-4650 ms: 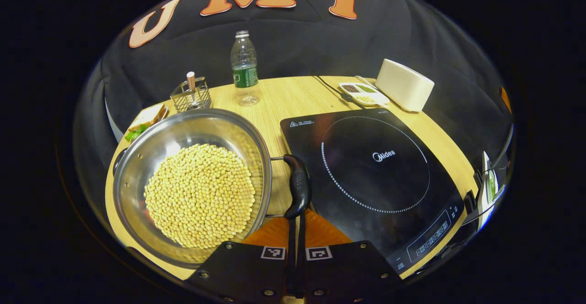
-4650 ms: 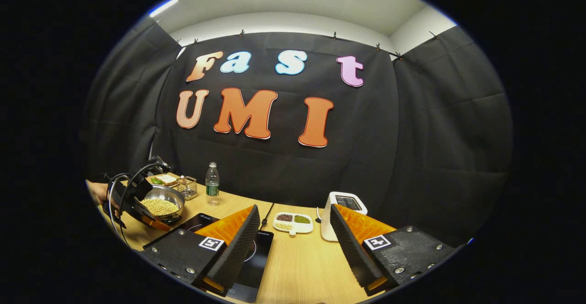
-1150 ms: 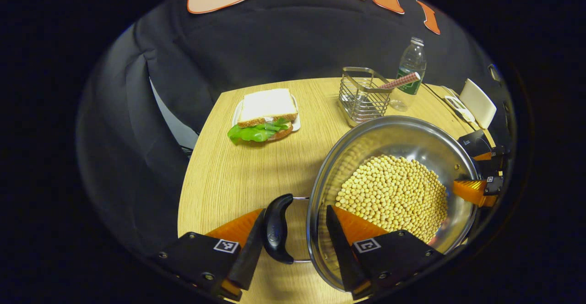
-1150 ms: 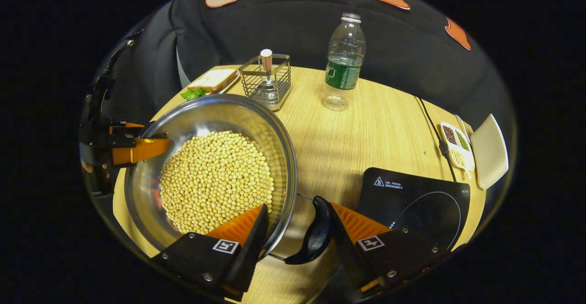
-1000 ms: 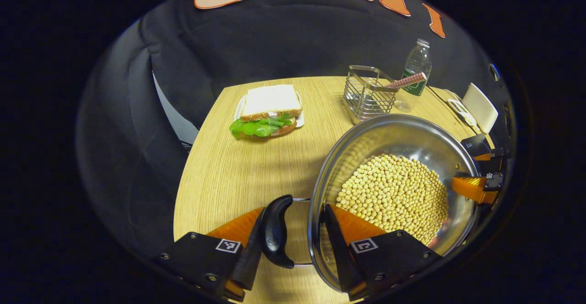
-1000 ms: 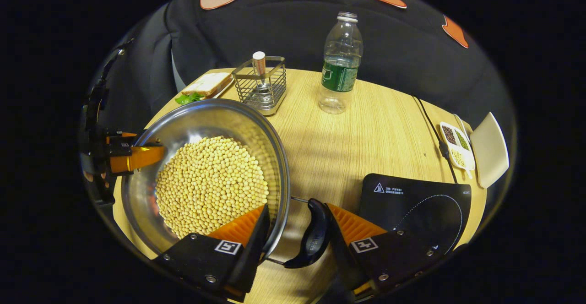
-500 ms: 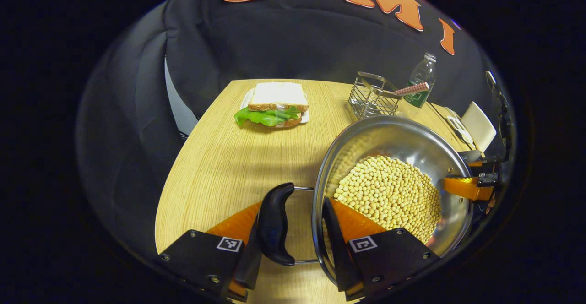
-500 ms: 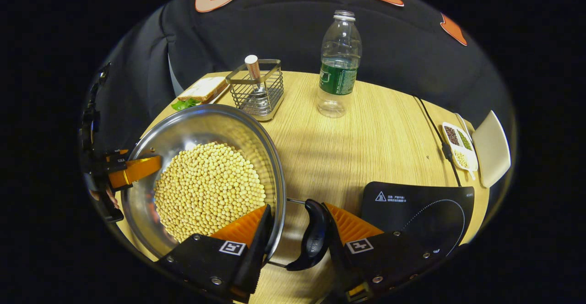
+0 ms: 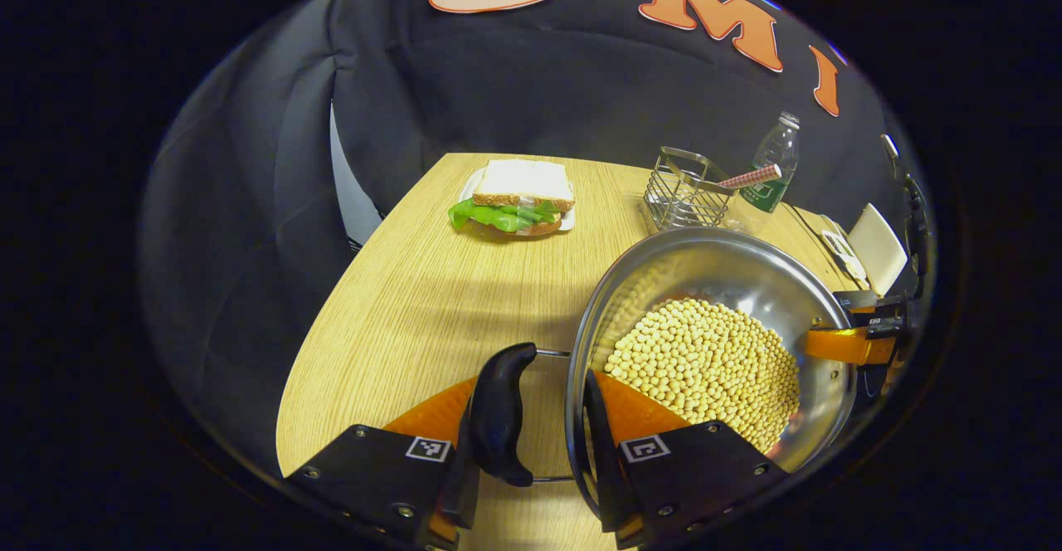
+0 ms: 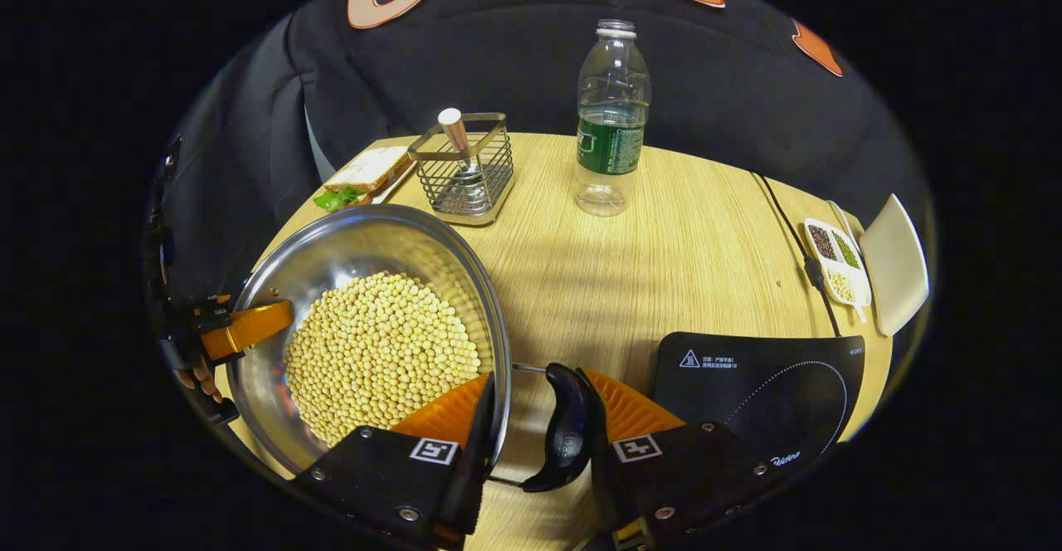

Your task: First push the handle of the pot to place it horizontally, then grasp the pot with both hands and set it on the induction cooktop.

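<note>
A steel pot (image 9: 730,269) full of soybeans (image 9: 705,368) sits on the wooden table (image 9: 415,302). My left gripper (image 9: 527,443) is shut across the pot's side: one finger presses the black handle (image 9: 498,410) from outside, the other stands inside the rim. On the opposite side my right gripper (image 10: 539,426) is shut the same way, over the other handle (image 10: 567,431) and the pot (image 10: 357,244) wall. A finger (image 9: 838,345) of the right gripper reaches into the pot at the far rim. The black induction cooktop (image 10: 747,393) lies just right of the pot.
A sandwich (image 9: 518,202) on a plate lies at the table's far left. A wire basket (image 10: 465,165), a water bottle (image 10: 611,119), a divided dish of beans (image 10: 832,265), a white box (image 10: 896,260) and a cable (image 10: 792,244) stand behind pot and cooktop.
Both grippers have come to the pot's two handles and their jaws have narrowed onto handle and rim. In the last second more of the cooktop has come into the right gripper view.
</note>
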The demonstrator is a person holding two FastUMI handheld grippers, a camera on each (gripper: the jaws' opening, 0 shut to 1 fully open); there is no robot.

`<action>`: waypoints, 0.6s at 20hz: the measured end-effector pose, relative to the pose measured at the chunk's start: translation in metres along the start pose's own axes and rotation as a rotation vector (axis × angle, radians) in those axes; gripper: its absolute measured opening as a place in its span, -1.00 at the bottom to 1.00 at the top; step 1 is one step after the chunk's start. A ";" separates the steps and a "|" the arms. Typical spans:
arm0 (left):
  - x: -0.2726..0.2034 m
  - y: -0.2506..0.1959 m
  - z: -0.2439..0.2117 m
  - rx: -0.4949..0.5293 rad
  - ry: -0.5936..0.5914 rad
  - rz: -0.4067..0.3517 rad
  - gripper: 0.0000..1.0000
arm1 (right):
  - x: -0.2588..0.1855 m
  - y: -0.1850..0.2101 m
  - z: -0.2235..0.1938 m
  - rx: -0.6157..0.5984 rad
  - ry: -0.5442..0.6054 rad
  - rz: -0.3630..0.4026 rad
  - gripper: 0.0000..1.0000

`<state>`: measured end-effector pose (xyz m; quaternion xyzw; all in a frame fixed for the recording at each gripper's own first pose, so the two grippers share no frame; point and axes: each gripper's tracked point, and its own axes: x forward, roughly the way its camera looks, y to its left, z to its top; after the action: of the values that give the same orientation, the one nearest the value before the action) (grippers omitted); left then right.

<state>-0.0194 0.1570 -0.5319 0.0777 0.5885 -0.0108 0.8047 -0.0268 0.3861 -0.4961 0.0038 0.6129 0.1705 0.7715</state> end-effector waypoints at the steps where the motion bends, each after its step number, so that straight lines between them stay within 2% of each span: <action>1: 0.000 -0.004 -0.003 -0.014 0.005 0.005 0.15 | -0.002 0.000 -0.001 -0.007 0.002 0.003 0.06; 4: -0.007 -0.003 0.002 -0.016 -0.011 0.019 0.14 | -0.010 -0.003 0.001 -0.006 -0.010 0.011 0.06; 5: -0.011 -0.003 0.004 -0.011 -0.026 0.025 0.07 | -0.015 -0.005 0.003 0.001 -0.016 0.015 0.06; 6: -0.014 -0.001 0.008 -0.006 -0.038 0.030 0.22 | -0.020 -0.006 0.006 0.007 -0.026 0.019 0.06; 7: -0.017 0.000 0.009 0.000 -0.057 0.035 0.14 | -0.025 -0.009 0.009 0.012 -0.038 0.023 0.07; 10: -0.023 0.001 0.015 0.028 -0.092 0.045 0.14 | -0.052 -0.018 0.017 0.020 -0.072 0.027 0.07; 11: -0.026 0.002 0.017 0.030 -0.100 0.046 0.04 | -0.059 -0.022 0.019 0.022 -0.081 0.027 0.07; 12: -0.027 0.001 0.019 0.030 -0.105 0.044 0.14 | -0.066 -0.027 0.019 0.020 -0.092 0.024 0.06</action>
<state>-0.0096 0.1537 -0.5010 0.1023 0.5434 -0.0059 0.8332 -0.0140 0.3470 -0.4343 0.0268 0.5785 0.1733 0.7966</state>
